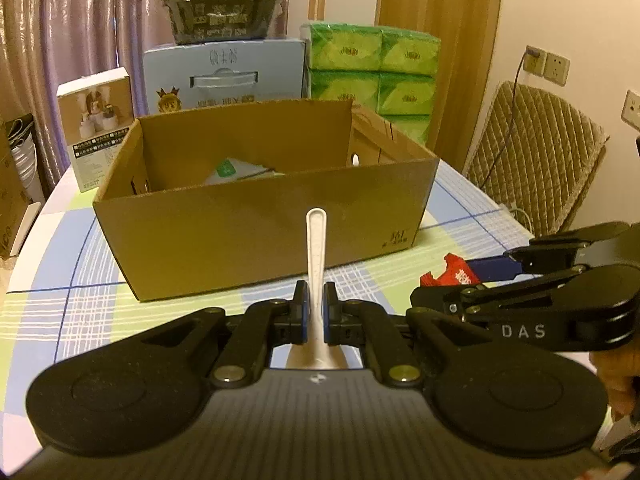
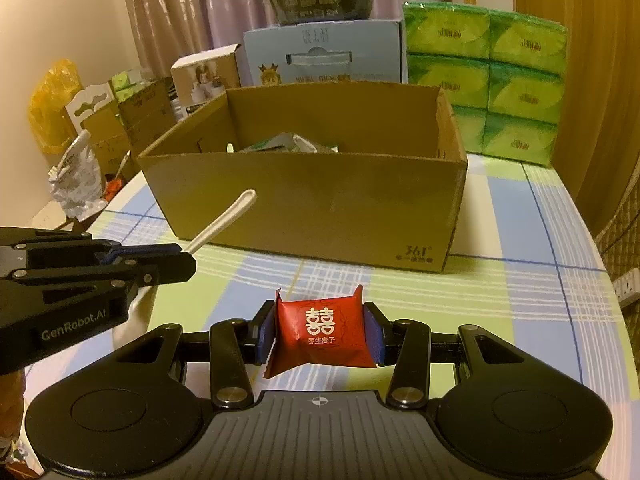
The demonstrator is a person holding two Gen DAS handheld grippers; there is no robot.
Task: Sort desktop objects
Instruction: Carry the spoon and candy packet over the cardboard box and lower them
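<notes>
Left wrist view: our left gripper [image 1: 316, 312] sits bottom centre, jaws closed tight on a white spoon [image 1: 317, 256]. The handle points up the frame and its tip overlaps the front wall of the cardboard box [image 1: 256, 236]; the bowl end is tucked under the gripper body. The box fills mid frame, open top, paper packets [image 1: 236, 170] inside against the back wall. Its near bottom edge is just above the jaws, with only a thin strip of checked desk [image 1: 80, 280] between. More bare desk at left of frame, running to the rounded desk edge. Our right gripper [image 1: 452, 300] enters from the right edge holding a red packet [image 1: 456, 274], close beside the left one. Behind the box: white carton [image 1: 96, 120] upper left, blue carton [image 1: 224, 76], green tissue packs [image 1: 372, 72].

Right wrist view: right gripper [image 2: 320, 332] bottom centre, jaws part open and pressed on both sides of the red packet [image 2: 320, 332], which is up off the desk [image 2: 520, 240]. Box [image 2: 304, 208] ahead, open top, a band of bare cloth between jaws and box front. Wide open desk at right of frame out to the curved edge. Left gripper [image 2: 176, 258] comes in from the left edge with the spoon [image 2: 224, 220] slanting up toward the box's front wall. Tissue packs [image 2: 516, 80] upper right.
</notes>
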